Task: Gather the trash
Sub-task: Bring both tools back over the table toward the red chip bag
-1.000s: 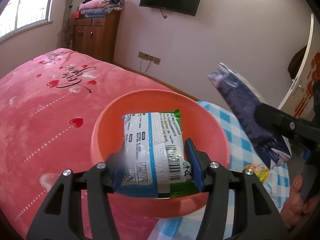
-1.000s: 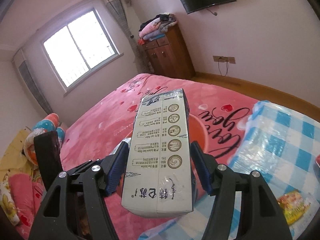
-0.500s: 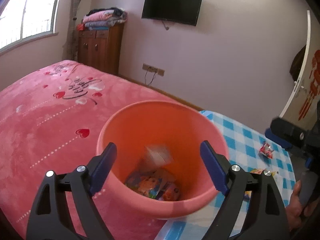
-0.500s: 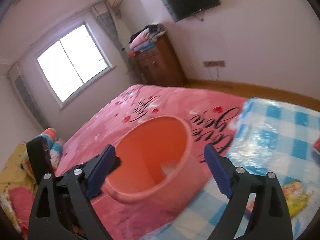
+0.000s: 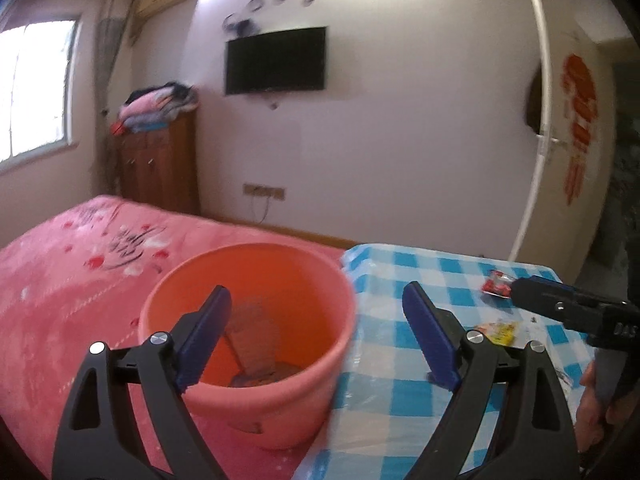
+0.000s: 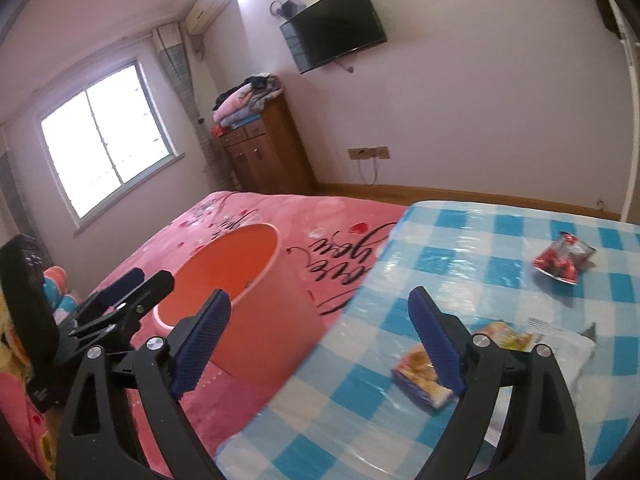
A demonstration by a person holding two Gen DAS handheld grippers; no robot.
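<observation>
Orange bucket (image 5: 256, 320) on pink bed, just beside checked counter (image 6: 460, 280), holds upright wrappers (image 5: 254, 340); left gripper (image 5: 316, 336) and right gripper (image 6: 320, 340) jaws spread wide, empty; red packet (image 6: 562, 262), yellow packet (image 6: 420, 374) on counter.

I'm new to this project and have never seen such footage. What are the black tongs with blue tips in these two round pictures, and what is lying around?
They are two hand-held grippers; a person carries one in each hand, and each has a wide-angle camera looking forward along its fingers. One picture comes from the left gripper, the other from the right gripper. Both stand open and hold nothing.

The orange bucket sits on the pink bed cover and serves as the bin; some wrappers lie at its bottom. Beside the bed is a table with a blue checked cloth. On it lie a red packet, a yellow and blue packet, a small yellow wrapper and a white packet.
</observation>
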